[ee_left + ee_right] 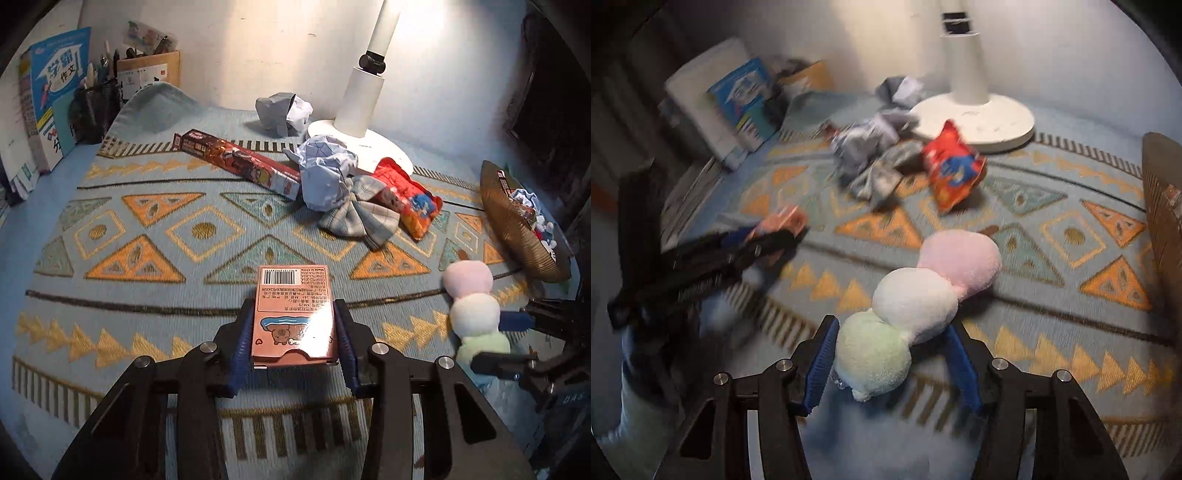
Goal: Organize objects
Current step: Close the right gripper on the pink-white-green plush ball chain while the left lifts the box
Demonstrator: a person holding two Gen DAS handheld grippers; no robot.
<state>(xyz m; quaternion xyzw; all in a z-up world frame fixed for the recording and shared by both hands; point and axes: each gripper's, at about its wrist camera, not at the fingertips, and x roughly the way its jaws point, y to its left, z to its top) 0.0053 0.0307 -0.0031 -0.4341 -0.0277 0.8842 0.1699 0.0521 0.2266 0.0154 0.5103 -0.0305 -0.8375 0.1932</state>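
Two books [59, 92], left view only.

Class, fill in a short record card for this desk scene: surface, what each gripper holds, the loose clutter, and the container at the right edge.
Surface: patterned blue cloth
Left gripper: jaws shut on pink card box
Right gripper: jaws around three-ball plush, green end between them
Clutter: crumpled paper, long snack box, red snack bag, plaid bow
Lamp: white base at back
Container: brown woven basket, partly filled

Both wrist views look low and close across the patterned mat [147, 229], sharing the lamp base [975, 118].
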